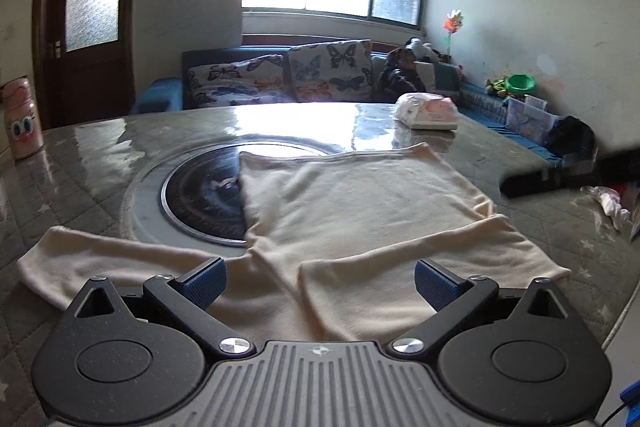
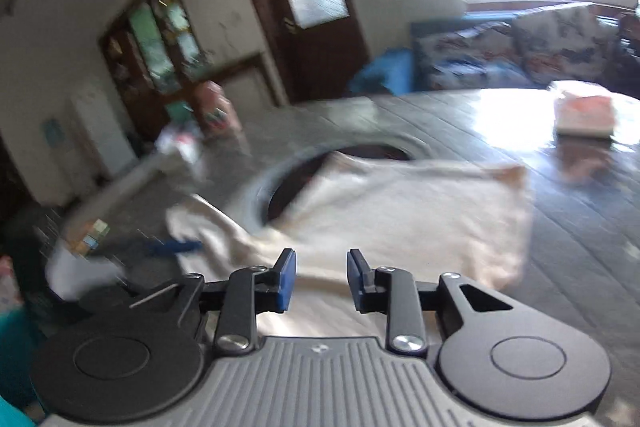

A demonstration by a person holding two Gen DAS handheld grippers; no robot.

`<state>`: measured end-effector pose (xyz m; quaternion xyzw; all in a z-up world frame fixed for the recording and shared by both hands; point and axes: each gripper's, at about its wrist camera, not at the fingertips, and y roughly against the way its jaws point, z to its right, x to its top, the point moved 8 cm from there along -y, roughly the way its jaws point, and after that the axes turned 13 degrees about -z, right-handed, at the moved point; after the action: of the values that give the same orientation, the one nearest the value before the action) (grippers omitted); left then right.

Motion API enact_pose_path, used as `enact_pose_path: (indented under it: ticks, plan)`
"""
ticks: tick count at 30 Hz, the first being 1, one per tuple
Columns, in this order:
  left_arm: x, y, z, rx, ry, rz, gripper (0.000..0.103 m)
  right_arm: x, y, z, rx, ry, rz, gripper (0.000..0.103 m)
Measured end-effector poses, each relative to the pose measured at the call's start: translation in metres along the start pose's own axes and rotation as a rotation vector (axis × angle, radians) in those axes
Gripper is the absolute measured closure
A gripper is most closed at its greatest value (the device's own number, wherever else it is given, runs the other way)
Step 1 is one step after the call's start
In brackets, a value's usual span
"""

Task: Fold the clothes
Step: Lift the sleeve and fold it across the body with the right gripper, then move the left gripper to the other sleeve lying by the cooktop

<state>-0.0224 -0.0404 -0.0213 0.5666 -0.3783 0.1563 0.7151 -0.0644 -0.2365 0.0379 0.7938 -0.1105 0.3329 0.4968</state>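
Cream shirt (image 1: pixel 352 211) lies spread on the table (image 1: pixel 100 163), sleeves out (unfolded now); left tool (image 1: pixel 320 281) wide open at six o'clock, right tool (image 2: pixel 321 281) part-open, both empty.

Butterfly-print cushions (image 1: pixel 280 77) line a sofa (image 1: pixel 160 97) (blue) beyond the table (image 1: pixel 100 155).

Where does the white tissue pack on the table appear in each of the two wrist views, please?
Left wrist view: the tissue pack sits right of centre, on the far part of the table, beyond the cream garment.
Right wrist view: the tissue pack lies near the right edge, blurred, again beyond the garment.
Shared landmark: the dark round inset in the table, partly covered by the garment.
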Motion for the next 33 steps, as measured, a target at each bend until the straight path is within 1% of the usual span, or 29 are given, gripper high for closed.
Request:
enact_pose_path:
  ticks: [1, 3, 5, 7, 10, 14, 17, 19, 21, 23, 26, 27, 28, 29, 31, 32, 33]
  plan:
    - [0.001, -0.001, 0.004, -0.012, -0.009, 0.0, 0.007, -0.01, -0.001, 0.01, -0.039, -0.001, -0.021, 0.075]
    - [0.002, -0.003, 0.012, -0.036, -0.027, 0.0, 0.012, -0.03, -0.002, 0.027, -0.109, -0.006, -0.06, 0.075]
    - [0.002, -0.008, 0.02, -0.055, -0.045, -0.006, 0.015, -0.044, -0.003, 0.036, -0.128, -0.021, -0.075, 0.075]
    - [0.001, -0.014, 0.027, -0.069, -0.062, -0.017, 0.021, -0.061, -0.004, 0.046, -0.134, -0.053, -0.082, 0.076]
    - [-0.001, -0.024, 0.033, -0.085, -0.081, -0.043, 0.028, -0.07, -0.002, 0.054, -0.143, -0.083, -0.067, 0.076]
    - [-0.005, -0.035, 0.032, -0.086, -0.078, -0.078, 0.033, -0.062, 0.001, 0.055, -0.162, -0.071, -0.033, 0.076]
    - [-0.002, -0.034, 0.032, -0.083, -0.077, -0.071, 0.034, -0.043, -0.003, 0.054, -0.18, -0.036, 0.014, 0.076]
    - [0.001, -0.033, 0.033, -0.079, -0.079, -0.061, 0.034, -0.031, -0.009, 0.05, -0.174, -0.015, 0.031, 0.076]
    - [0.002, -0.035, 0.031, -0.073, -0.076, -0.063, 0.034, -0.024, -0.021, 0.049, -0.169, -0.002, 0.03, 0.076]
    - [0.002, -0.043, 0.026, -0.062, -0.064, -0.082, 0.034, -0.021, -0.034, 0.05, -0.173, -0.005, 0.015, 0.076]
    - [0.0, -0.049, 0.018, -0.047, -0.045, -0.084, 0.034, -0.024, -0.046, 0.053, -0.205, -0.004, -0.002, 0.075]
    - [0.0, -0.048, 0.018, -0.046, -0.044, -0.08, 0.034, -0.025, -0.048, 0.053, -0.212, -0.002, -0.003, 0.073]
    - [0.001, -0.047, 0.018, -0.052, -0.043, -0.079, 0.033, -0.026, -0.047, 0.051, -0.211, 0.001, 0.001, 0.066]
    - [0.001, -0.044, 0.018, -0.059, -0.042, -0.076, 0.033, -0.028, -0.046, 0.049, -0.209, 0.004, 0.006, 0.062]
    - [-0.003, -0.036, 0.017, -0.053, -0.039, -0.068, 0.033, -0.03, -0.042, 0.042, -0.211, 0.023, 0.017, 0.049]
    - [-0.004, -0.032, 0.016, -0.05, -0.038, -0.063, 0.033, -0.031, -0.039, 0.036, -0.22, 0.048, 0.023, 0.046]
    - [-0.006, -0.028, 0.015, -0.046, -0.037, -0.059, 0.033, -0.032, -0.037, 0.031, -0.228, 0.069, 0.028, 0.041]
